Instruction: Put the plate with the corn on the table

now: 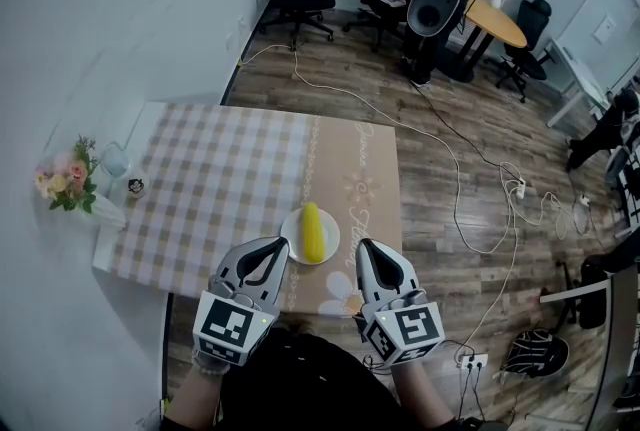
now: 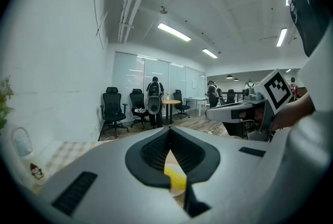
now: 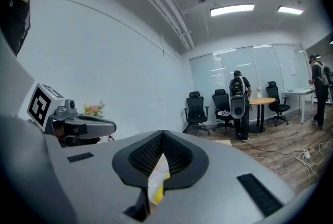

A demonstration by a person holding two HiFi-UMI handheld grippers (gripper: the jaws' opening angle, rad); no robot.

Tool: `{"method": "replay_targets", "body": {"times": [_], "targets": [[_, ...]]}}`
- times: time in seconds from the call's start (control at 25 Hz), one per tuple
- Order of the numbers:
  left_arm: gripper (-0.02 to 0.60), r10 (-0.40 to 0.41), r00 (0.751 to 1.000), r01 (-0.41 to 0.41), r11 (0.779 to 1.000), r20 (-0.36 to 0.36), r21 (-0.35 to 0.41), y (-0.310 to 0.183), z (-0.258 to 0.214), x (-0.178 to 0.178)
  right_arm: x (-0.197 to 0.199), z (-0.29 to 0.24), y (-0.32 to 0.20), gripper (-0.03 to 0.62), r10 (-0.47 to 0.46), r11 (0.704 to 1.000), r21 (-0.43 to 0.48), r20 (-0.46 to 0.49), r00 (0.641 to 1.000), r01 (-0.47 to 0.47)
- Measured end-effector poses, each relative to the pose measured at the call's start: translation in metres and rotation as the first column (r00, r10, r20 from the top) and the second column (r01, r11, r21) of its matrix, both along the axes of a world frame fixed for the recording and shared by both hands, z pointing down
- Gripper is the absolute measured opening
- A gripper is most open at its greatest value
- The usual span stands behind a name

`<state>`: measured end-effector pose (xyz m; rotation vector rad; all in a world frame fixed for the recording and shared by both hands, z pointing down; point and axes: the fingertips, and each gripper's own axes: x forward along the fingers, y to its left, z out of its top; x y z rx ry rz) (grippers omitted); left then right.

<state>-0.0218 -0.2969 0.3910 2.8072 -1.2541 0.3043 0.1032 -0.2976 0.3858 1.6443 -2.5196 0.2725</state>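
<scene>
**Item: plate with corn, and the two hand-held grippers**

- **Plate** [image 1: 334, 237]: small, white, round. It lies flat on the table [image 1: 200, 189], on the beige flowered strip of the cloth beside the checked part, close to the near edge. From how it lies, the placing looks already done.
- **Corn** [image 1: 313, 231]: one yellow cob lying on the plate, inside its rim. Its long axis runs away from the person, almost straight up the head view with a slight lean.
- **Left gripper** [image 1: 284, 242]: jaws pressed together, with nothing between the pads. Its own view shows only a sliver of corn and plate through the notch below the closed tips, so both lie ahead and lower.
- **Right gripper** [image 1: 362, 245]: jaws likewise pressed together and empty. The same yellow and pale sliver shows beneath its tips.
- **Governing relation**: the plate sits between the two gripper tips and just ahead of them. The left tip is at the plate's left rim. The right tip stands a little apart from the right rim, so the left gripper is the nearer. Either gripper would meet the cob side-on, across its long axis.
- **Doubt**: the steep head view does not show how high the tips are, so whether the left tip touches the rim or hangs above it cannot be told.
- **Also on the table**: flowers [image 1: 65, 181] at the far left edge, well apart from the plate.
</scene>
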Motion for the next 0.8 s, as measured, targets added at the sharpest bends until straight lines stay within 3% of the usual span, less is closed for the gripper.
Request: {"method": "replay_targets", "body": {"times": [0.8], "targets": [[0.012, -0.027, 1.0, 0.027, 0.999, -0.008, -0.018, -0.0029, 0.0004, -0.0031, -0.0018, 0.0042, -0.0027, 0.04, -0.007, 1.0, -0.022, -0.014, 1.0, 0.006]]}}
